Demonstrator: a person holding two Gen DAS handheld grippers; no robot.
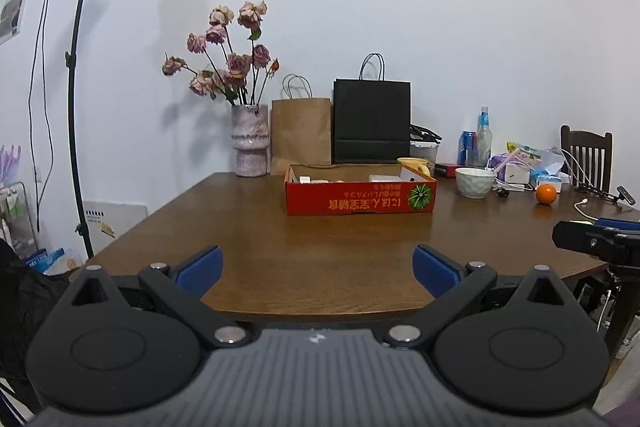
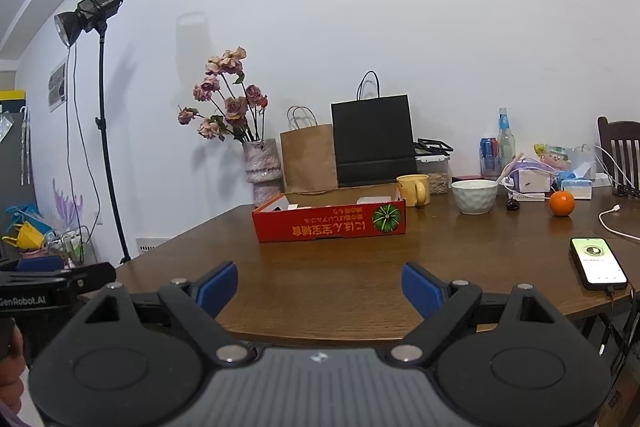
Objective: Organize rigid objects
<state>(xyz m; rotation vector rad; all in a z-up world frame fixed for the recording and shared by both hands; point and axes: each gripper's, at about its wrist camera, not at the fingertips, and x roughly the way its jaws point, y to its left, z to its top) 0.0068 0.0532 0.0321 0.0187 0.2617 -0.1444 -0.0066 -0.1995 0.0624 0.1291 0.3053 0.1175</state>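
A red cardboard box [image 1: 360,199] [image 2: 330,225] sits mid-table with small white items inside, mostly hidden by its wall. A yellow mug [image 2: 414,189] stands at its right end, partly hidden behind it in the left wrist view [image 1: 416,164]. A white bowl [image 1: 475,182] [image 2: 474,197] and an orange [image 1: 546,194] [image 2: 561,203] lie further right. My left gripper [image 1: 318,269] is open and empty above the table's near edge. My right gripper [image 2: 320,289] is open and empty, also at the near edge, to the right of the left one.
A phone [image 2: 599,263] with a lit screen lies at the right front, cabled. A vase of roses [image 1: 250,141], a brown bag [image 1: 302,135] and a black bag [image 1: 372,121] stand at the back. Bottles, a can and clutter fill the back right. A light stand [image 1: 74,95] stands left.
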